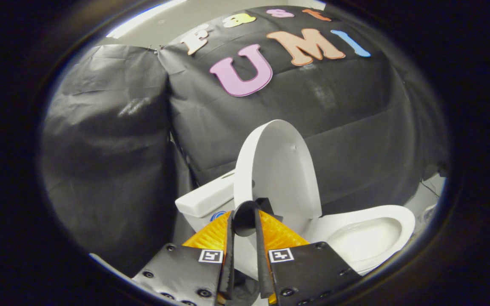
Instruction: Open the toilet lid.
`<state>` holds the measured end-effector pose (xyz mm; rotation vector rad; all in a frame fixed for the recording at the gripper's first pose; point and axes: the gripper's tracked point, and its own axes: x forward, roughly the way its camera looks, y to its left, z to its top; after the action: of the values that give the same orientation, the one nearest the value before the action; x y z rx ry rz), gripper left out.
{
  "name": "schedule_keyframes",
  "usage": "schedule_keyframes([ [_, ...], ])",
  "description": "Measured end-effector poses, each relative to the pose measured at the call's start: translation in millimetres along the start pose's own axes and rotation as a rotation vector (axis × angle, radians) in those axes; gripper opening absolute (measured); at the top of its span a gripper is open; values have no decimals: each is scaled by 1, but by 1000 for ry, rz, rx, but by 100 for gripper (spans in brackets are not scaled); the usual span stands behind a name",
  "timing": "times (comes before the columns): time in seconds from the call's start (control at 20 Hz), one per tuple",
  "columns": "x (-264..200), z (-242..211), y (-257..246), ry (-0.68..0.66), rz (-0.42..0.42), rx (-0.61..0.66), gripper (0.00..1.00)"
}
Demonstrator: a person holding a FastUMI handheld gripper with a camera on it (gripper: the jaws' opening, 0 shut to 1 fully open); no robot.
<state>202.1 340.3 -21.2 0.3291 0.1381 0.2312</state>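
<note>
1. The toilet lid [281, 170] stands raised, nearly upright, leaning back toward the cistern [204, 197].
2. The gripper [245, 221] has its fingers [230, 255] drawn close on the lid's lower edge, apparently pinching it.
3. The open bowl [366, 240] lies beside the fingers, before the black cloth wall [347, 127].

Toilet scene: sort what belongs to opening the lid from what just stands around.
Belongs to the job:
- toilet lid, raised upright
- claw, nearly closed, its fingers on a small black loop at the lid's edge
- toilet bowl, uncovered

Just there:
- cistern
- black cloth wall
</note>
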Motion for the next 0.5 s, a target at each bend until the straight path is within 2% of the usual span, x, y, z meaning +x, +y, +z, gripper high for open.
schedule_keyframes([
  [0.25,25,-11,20,15,51,-8,25],
  [0.5,37,-17,32,34,62,-40,25],
])
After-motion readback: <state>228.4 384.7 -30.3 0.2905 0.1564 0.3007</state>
